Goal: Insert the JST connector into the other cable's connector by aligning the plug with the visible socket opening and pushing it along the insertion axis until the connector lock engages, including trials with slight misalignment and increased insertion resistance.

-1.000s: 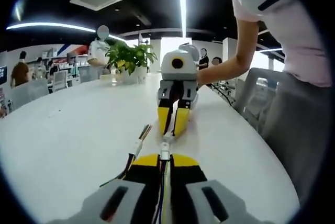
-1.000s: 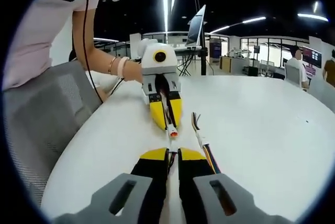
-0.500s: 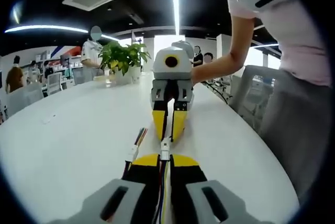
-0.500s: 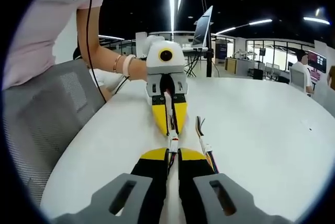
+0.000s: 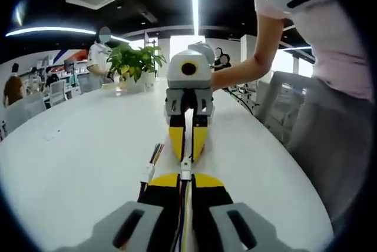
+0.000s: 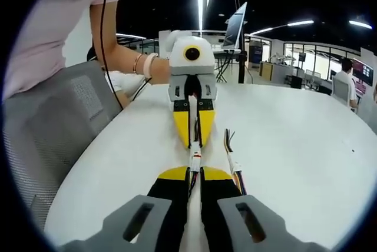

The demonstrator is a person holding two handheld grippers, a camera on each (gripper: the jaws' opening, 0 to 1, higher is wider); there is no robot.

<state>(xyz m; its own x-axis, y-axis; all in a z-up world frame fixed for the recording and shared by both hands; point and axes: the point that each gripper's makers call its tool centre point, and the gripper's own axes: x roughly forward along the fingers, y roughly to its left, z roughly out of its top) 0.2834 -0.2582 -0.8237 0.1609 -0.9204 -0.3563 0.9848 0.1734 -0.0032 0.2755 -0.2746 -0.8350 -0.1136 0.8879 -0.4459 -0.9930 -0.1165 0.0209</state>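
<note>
Left gripper view showed a white desk (image 5: 70,163) carrying the work. The left claw (image 5: 185,182) rose from the bottom edge, jaws closed on its cable, the white JST connector (image 5: 185,173) protruding just ahead of its tips. Directly opposite, the right claw (image 5: 188,153) pointed back, tips nearly touching that connector. In the right gripper view the right claw (image 6: 194,176) was likewise clamped on its cable, the mating connector (image 6: 194,162) just forward of its tips, meeting the left claw (image 6: 193,143). A spare cable (image 6: 233,166) lay just beside. Judgement: insertion was in hand; next required a straight axial push until the lock engages.
</note>
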